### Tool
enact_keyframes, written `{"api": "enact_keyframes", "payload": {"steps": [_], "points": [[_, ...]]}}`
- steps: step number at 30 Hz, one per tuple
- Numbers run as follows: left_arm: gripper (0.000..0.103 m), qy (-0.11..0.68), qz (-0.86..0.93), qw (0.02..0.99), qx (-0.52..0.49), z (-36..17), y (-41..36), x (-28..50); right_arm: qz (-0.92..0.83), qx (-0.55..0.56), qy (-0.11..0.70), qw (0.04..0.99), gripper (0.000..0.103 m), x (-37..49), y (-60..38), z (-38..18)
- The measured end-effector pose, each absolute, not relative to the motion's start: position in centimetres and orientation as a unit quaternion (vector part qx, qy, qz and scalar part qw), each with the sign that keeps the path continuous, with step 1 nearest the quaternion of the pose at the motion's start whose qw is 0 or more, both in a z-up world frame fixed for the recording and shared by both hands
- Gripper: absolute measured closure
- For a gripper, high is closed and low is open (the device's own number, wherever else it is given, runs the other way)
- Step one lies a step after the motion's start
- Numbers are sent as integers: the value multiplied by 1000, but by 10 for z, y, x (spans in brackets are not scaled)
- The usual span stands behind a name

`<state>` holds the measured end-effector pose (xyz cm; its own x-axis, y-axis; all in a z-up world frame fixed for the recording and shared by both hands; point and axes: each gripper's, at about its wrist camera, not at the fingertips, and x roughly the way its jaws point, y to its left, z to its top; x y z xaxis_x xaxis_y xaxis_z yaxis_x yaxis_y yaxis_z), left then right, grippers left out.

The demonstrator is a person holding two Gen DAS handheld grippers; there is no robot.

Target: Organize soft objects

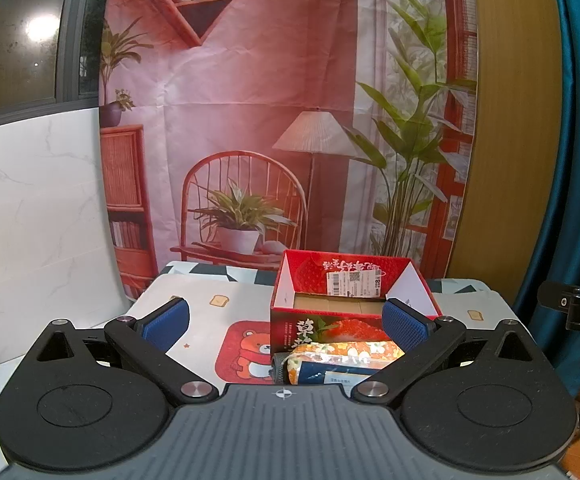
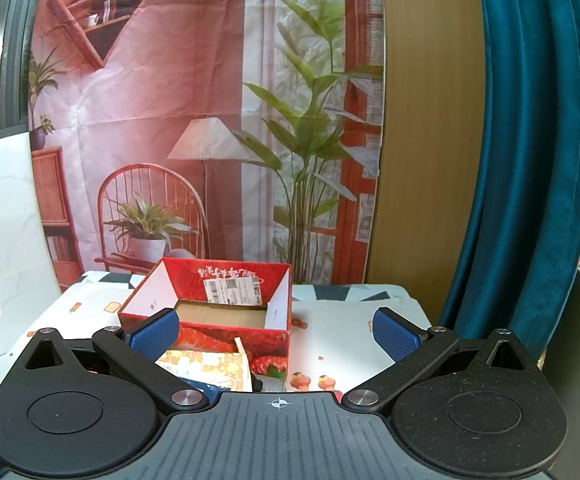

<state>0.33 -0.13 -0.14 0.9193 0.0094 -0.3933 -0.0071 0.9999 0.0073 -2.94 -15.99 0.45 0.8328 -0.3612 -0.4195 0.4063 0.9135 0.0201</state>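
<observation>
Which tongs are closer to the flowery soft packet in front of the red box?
Left. The left tongs open right around the flowery packet; the right tongs have it off toward their left finger.

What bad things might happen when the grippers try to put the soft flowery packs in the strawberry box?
1. The red box is light cardboard with raised flaps; a gripper bumping a flap might push it across the tablecloth.
2. The floral packs lie right against the box front, so the open left gripper may hit the box wall when closing in.
3. The packs look soft and overlapping; grabbing one might drag another along.
</observation>
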Motion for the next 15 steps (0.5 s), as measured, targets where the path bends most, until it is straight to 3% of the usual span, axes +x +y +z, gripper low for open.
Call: {"api": "enact_keyframes", "payload": {"steps": [15], "points": [[0,202,4,979,3,-2,-1,3,-201,54,209,956,0,-30,-161,3]]}}
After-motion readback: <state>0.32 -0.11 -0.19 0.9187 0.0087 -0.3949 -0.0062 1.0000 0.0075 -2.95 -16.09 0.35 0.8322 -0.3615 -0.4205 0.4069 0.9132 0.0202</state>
